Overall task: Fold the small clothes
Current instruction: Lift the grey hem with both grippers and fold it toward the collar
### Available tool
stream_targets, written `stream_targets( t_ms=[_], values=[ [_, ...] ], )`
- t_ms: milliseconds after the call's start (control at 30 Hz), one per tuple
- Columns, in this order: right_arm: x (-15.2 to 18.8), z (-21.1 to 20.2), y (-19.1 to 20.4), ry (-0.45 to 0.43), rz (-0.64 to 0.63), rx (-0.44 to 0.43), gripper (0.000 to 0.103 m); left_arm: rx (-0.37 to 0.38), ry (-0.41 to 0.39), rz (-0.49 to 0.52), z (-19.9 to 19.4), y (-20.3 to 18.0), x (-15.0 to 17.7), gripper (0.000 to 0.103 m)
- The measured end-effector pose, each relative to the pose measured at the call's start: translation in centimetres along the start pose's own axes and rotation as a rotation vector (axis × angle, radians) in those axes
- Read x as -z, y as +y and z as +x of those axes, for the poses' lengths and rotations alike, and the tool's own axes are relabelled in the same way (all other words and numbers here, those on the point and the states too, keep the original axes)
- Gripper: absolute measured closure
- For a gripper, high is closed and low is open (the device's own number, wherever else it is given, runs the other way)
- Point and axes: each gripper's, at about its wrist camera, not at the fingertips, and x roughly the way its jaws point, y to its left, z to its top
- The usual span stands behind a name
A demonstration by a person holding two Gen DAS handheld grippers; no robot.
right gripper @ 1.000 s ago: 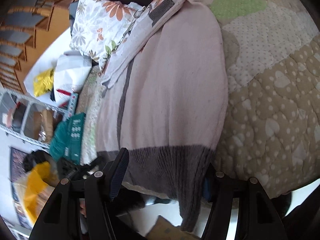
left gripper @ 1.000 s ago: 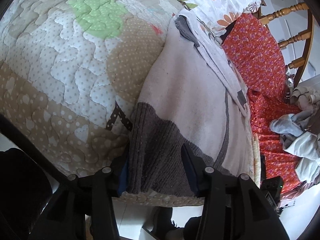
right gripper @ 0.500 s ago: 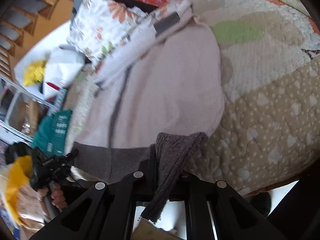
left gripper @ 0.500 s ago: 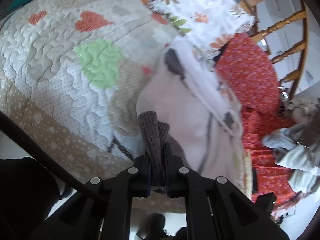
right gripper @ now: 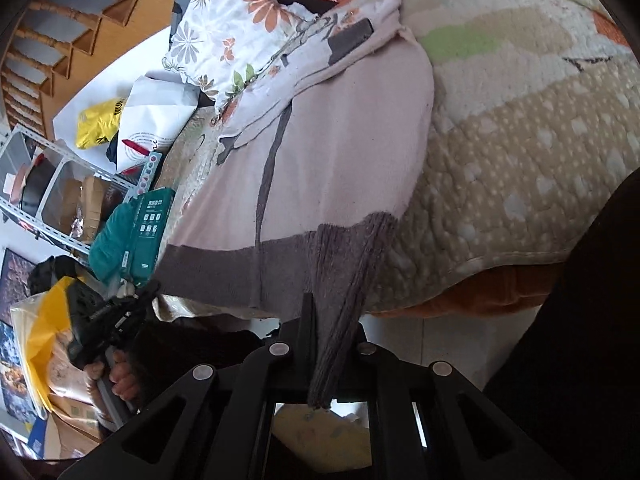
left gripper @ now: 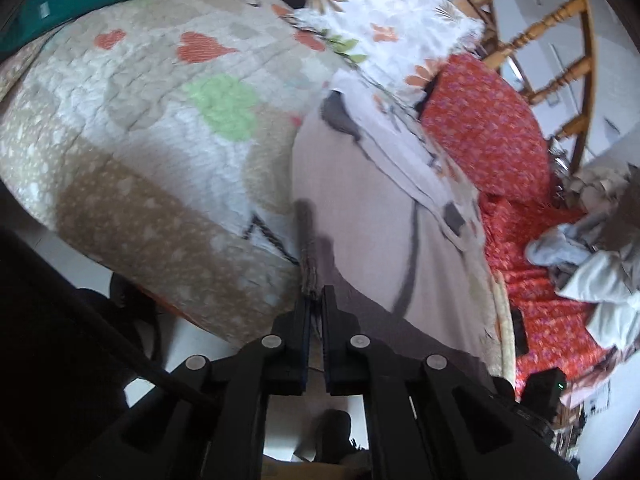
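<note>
Item: pale pink knit sweater with grey ribbed hem, hem corners gripped.

Patchwork quilted bedspread (left gripper: 132,168) on the bed carries the pale pink knit sweater with grey ribbed hem (right gripper: 332,148), lying flat. Left gripper (left gripper: 314,300) and right gripper (right gripper: 334,320), wide a second ago, now have their fingers clamped narrow on opposite hem corners, lifted slightly. Judged: hem ready to fold up towards the collar.

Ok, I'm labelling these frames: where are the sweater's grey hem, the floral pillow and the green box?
grey hem (right gripper: 288,264), right wrist view, on the ribbed band.
floral pillow (right gripper: 228,32), right wrist view, on its printed face.
green box (right gripper: 150,232), right wrist view, on its printed side.
</note>
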Motion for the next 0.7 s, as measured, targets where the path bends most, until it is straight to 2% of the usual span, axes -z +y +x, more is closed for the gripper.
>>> stream_targets(
  t_ms=[100,167,233,367,467,567,600,633,667,700],
  values=[
    [-0.6,-0.1,1.5,-0.013,-0.063,0.014,0.098,-0.047,-0.031,0.008,0.3,0.6,-0.7,0.093],
    [-0.9,0.1,2.3,-0.01,-0.097,0.025,0.098,-0.08,-0.042,-0.013,0.7,1.1,-1.3,0.063],
    [-1.2,0.5,2.7,-0.002,-0.112,0.034,0.098,-0.093,-0.056,-0.045,1.1,1.6,-1.8,0.048],
    [-1.5,1.5,2.7,0.019,-0.111,0.038,0.098,-0.161,-0.025,-0.021,3.5,1.6,-2.2,0.041],
    [-1.5,1.8,2.6,0.023,-0.106,0.033,0.097,-0.218,0.021,0.015,5.8,1.7,-2.0,0.041],
    [-1.7,1.7,2.5,0.022,-0.103,0.029,0.097,-0.228,0.095,-0.001,7.9,2.3,-1.5,0.043],
    [-1.9,1.8,2.5,0.02,-0.103,0.03,0.097,-0.217,0.125,-0.014,8.5,2.5,-1.3,0.049],
    [-2.0,1.7,2.5,0.018,-0.103,0.03,0.097,-0.212,0.157,-0.017,9.0,2.6,-1.0,0.068],
    [-2.2,1.8,2.5,0.015,-0.102,0.03,0.097,-0.205,0.167,-0.008,9.1,2.6,-0.9,0.082],
    [-2.4,1.8,2.4,0.013,-0.101,0.028,0.097,-0.198,0.167,0.002,8.9,2.4,-0.9,0.089]
  ],
)
